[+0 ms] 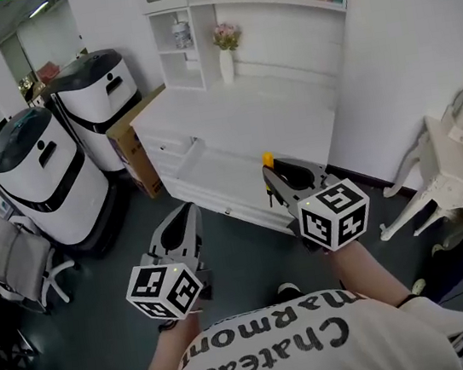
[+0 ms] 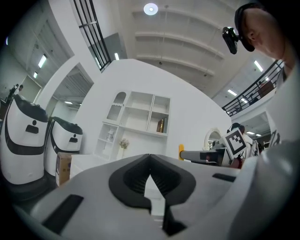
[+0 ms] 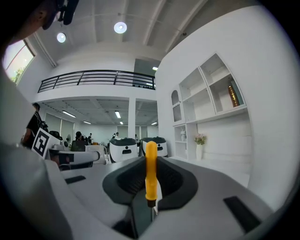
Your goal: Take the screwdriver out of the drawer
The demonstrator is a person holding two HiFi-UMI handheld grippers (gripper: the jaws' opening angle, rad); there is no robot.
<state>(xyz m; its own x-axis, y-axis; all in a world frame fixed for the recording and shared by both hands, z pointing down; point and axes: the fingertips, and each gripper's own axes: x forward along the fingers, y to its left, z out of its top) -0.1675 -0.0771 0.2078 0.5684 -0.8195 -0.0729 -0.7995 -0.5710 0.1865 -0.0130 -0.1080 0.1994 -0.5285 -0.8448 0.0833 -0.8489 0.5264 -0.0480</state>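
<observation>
A yellow-handled screwdriver [image 3: 151, 171] stands upright between the jaws of my right gripper [image 1: 269, 172], which is shut on it. In the head view its yellow tip [image 1: 267, 160] shows above the open white drawer [image 1: 229, 211] of the desk [image 1: 238, 114]. My left gripper [image 1: 189, 212] hangs lower left of the drawer, over the dark floor. Its jaws are shut with nothing between them [image 2: 150, 177]. From the left gripper view the screwdriver [image 2: 181, 152] shows at the right, in front of the desk. The inside of the drawer is partly hidden by the right gripper.
Two white-and-black machines [image 1: 35, 170] [image 1: 104, 95] and a cardboard box [image 1: 132, 143] stand left of the desk. A grey chair [image 1: 5, 257] sits at far left, a white chair [image 1: 436, 171] at right. A vase of flowers [image 1: 225, 51] stands on the desk.
</observation>
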